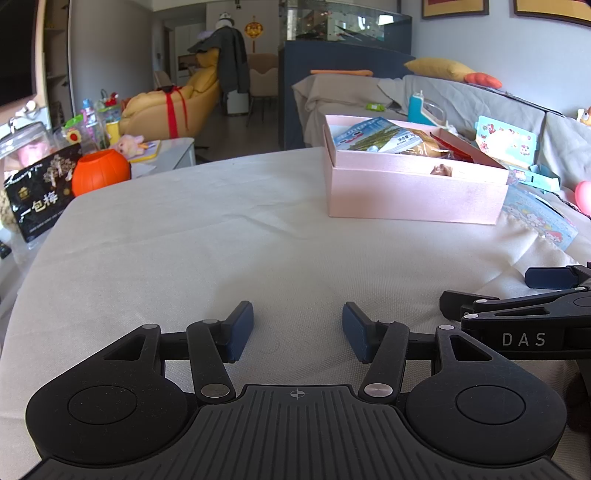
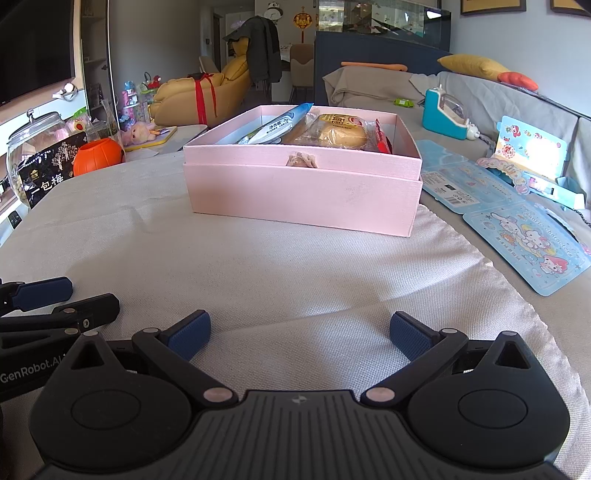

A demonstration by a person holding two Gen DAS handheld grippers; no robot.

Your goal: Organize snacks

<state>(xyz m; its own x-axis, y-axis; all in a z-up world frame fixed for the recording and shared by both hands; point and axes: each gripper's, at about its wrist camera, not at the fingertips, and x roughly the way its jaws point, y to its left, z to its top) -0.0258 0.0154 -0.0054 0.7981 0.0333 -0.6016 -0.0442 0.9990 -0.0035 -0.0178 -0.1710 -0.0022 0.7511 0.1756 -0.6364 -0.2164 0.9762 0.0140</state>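
Now 1 pink box point(image 2: 303, 192), 3 snack pkts point(image 2: 338, 133)

A bright living room in daylight. In the foreground, a counter point(image 1: 184, 240) covered with a wrinkled off-white cloth fills the lower half of the frame. At right, a long sofa point(image 2: 480, 99) draped in grey fabric runs toward the back, with a mustard-yellow cushion point(image 2: 472, 64) resting on its backrest against a pale grey wall point(image 1: 535, 44). Framed pictures point(image 1: 454, 9) hang at the upper right. Behind the sofa stands a dark blue cabinet point(image 1: 343, 55) carrying a glass tank point(image 1: 351, 22). At centre left, a yellow armchair point(image 1: 177, 107) tied with red ribbon. A dark television screen point(image 2: 33, 48) occupies the upper left. A dark coat point(image 2: 262, 48) hangs in the far background.
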